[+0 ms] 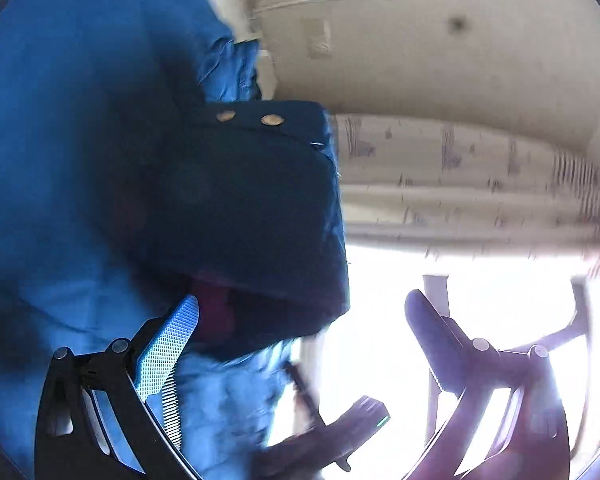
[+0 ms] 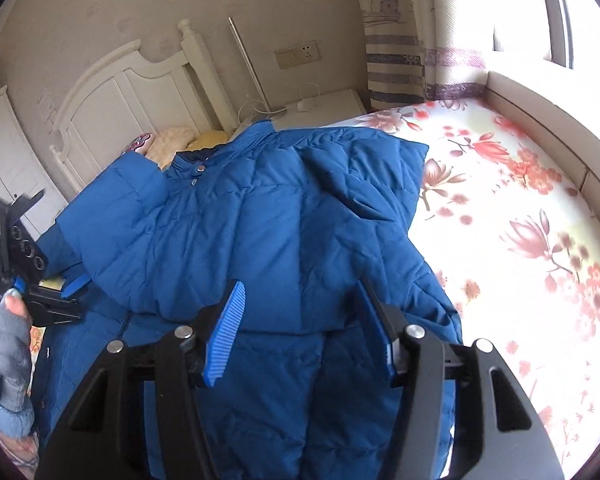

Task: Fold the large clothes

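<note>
A large blue puffer jacket (image 2: 228,232) lies spread on the bed, its collar with snap buttons (image 2: 199,168) toward the headboard. My right gripper (image 2: 300,286) hovers just over the jacket's lower middle, open, with nothing pinched between its blue pads (image 2: 226,328). A gloved hand (image 2: 4,356) holds my left gripper (image 2: 50,286) at the jacket's left edge. In the blurred, rolled left wrist view, the left gripper (image 1: 304,300) stands wide open. A dark blue flap with two snaps (image 1: 248,118) hangs just beyond its blue pad (image 1: 168,356), not gripped.
The floral bedsheet (image 2: 500,208) lies bare to the right of the jacket, bounded by a low padded ledge (image 2: 560,136) under the window. A white headboard (image 2: 140,92), pillows (image 2: 180,140) and a nightstand (image 2: 324,104) with a lamp pole stand at the far end.
</note>
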### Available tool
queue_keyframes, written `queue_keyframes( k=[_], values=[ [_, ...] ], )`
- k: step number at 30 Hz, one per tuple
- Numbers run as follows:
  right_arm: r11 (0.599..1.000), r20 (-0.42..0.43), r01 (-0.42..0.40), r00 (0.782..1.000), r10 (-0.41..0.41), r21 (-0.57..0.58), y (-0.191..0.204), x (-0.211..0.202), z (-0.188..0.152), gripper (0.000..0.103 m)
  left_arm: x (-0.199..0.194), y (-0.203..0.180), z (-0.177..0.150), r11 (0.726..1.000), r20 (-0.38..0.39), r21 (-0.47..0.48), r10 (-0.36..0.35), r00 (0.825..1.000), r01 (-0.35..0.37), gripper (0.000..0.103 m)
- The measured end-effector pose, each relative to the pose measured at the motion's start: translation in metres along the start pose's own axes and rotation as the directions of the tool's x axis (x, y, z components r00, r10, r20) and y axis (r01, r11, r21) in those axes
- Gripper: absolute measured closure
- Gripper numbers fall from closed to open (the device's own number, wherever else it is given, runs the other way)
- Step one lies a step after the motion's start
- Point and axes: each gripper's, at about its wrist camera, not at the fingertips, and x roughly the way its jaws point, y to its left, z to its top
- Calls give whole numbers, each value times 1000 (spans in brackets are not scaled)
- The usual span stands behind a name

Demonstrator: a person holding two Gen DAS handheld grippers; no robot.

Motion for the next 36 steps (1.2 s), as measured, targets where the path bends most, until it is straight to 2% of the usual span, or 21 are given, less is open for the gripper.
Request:
queue_keyframes(
  k=[3, 6, 8, 9, 10, 11, 12, 14, 15, 16, 17, 18, 19, 20, 22, 25, 27, 30, 32, 34, 36],
  values=[
    [1000, 1, 9, 1000, -9, -6, 3, 0, 1, 47, 18, 21, 6, 984, 78, -177, -19, 997, 33, 5],
    [999, 3, 24, 1000, -24, -31, 5, 3, 0, 47, 27, 26, 13, 978, 139, -207, 8, 990, 22, 24],
    [999, 4, 26, 1000, -26, -37, 7, 3, -2, 47, 29, 12, 13, 993, 148, -118, 34, 988, -17, 50],
    [999, 4, 24, 1000, -24, -35, 7, 3, -2, 47, 25, -4, 12, 996, 164, -21, 90, 982, -87, 55],
    [999, 4, 20, 1000, -19, -29, 6, 3, -2, 47, 21, -22, 6, 982, 194, 89, 147, 970, -167, 69],
    [1000, 3, 14, 1000, -14, -21, 5, 3, -2, 47, 14, -45, -3, 941, 242, 219, 202, 949, -256, 78],
    [1000, 4, 10, 1000, -10, -15, 4, 3, -2, 47, 8, -70, -19, 851, 326, 362, 266, 907, -379, 78],
    [1000, 8, 3, 1000, -3, -8, 2, 3, -3, 47, 3, -112, -68, 506, 534, 601, 322, 782, -619, 78],
    [1000, 8, -1, 1000, 1, -5, 1, 3, -3, 47, 7, -118, -90, 309, 616, 640, 340, 710, -703, 77],
    [1000, 8, -4, 1000, 4, -1, 0, 3, -3, 47, 10, -116, -103, 162, 670, 640, 362, 649, -751, 72],
    [1000, 8, -7, 1000, 7, 3, -1, 4, -3, 47, 10, -106, -107, 79, 694, 628, 392, 604, -774, 50],
    [1000, 7, -10, 1000, 10, 6, -1, 4, -3, 47, 5, -92, -103, 71, 679, 626, 439, 588, -776, 35],
    [1000, 8, -12, 1000, 12, 9, -2, 4, -3, 47, 0, -85, -96, 105, 650, 632, 467, 600, -767, 11],
    [1000, 7, -12, 1000, 12, 10, -2, 4, -3, 47, -9, -76, -88, 170, 615, 626, 492, 616, -761, 8],
    [1000, 5, -9, 1000, 9, 8, -2, 5, -3, 47, -32, -55, -59, 384, 508, 566, 534, 675, -730, 8],
    [1000, 2, 3, 1000, -3, -2, 1, 6, -3, 47, -58, -29, -21, 684, 372, 393, 493, 787, -615, 8],
    [1000, 5, 12, 1000, -12, -8, 2, 5, -3, 47, -71, -17, -3, 761, 352, 301, 471, 809, -574, 8],
    [1000, 41, 31, 999, -31, 0, 2, -4, -2, 48, -74, -6, 6, 769, 338, 287, 477, 811, -572, 20],
    [999, 72, 39, 997, -41, 30, -5, -13, -1, 49, -67, -10, 6, 726, 329, 311, 523, 786, -613, 39],
    [996, 77, 69, 994, -73, 55, -8, -18, 0, 51, -58, -13, 4, 660, 351, 357, 560, 750, -661, 56],
    [994, 78, 95, 992, -98, 47, -7, -20, 2, 55, -60, -12, 1, 614, 384, 382, 575, 723, -691, 66]
  ],
)
